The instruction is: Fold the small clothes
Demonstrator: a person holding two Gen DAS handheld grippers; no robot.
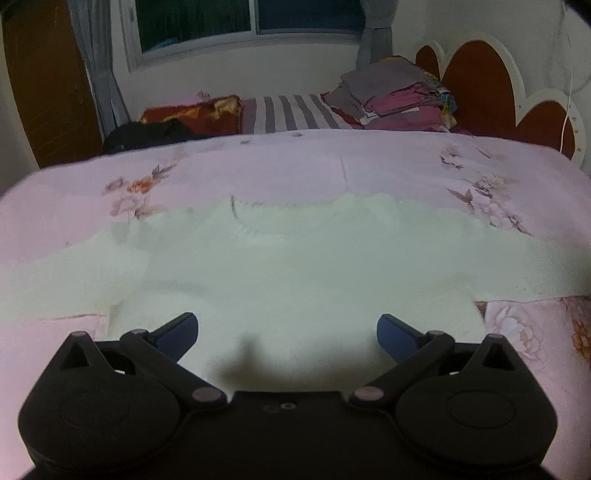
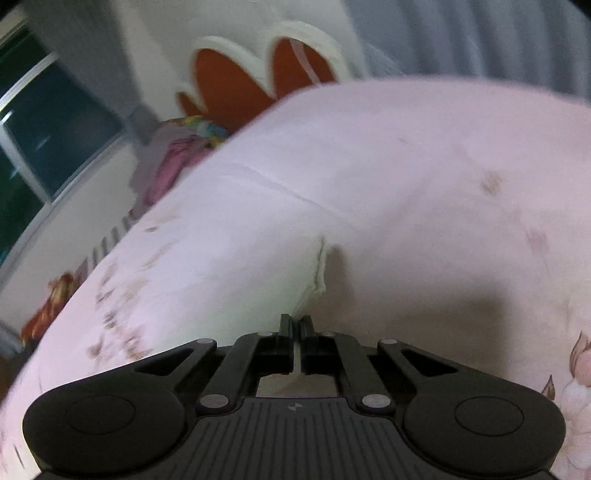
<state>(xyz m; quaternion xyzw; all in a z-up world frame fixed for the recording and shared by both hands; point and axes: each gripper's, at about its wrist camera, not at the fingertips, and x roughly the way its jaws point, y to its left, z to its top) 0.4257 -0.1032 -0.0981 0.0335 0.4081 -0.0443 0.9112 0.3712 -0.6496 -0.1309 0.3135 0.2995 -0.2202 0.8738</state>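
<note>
A pale mint-white shirt (image 1: 280, 266) lies spread flat across the pink floral bedspread (image 1: 258, 166), collar toward the far side. My left gripper (image 1: 287, 328) is open, hovering over the shirt's near hem, touching nothing. In the right wrist view my right gripper (image 2: 296, 323) is shut on a corner of the same pale shirt (image 2: 258, 280), whose hemmed edge (image 2: 320, 266) rises just ahead of the jaws. The view is tilted and blurred.
A stack of folded clothes (image 1: 391, 96) sits at the far right by the red scalloped headboard (image 1: 476, 81). A striped sheet (image 1: 291, 112), a red blanket (image 1: 192, 114) and a dark garment (image 1: 147, 134) lie beyond the bedspread. A window (image 1: 240, 18) is behind.
</note>
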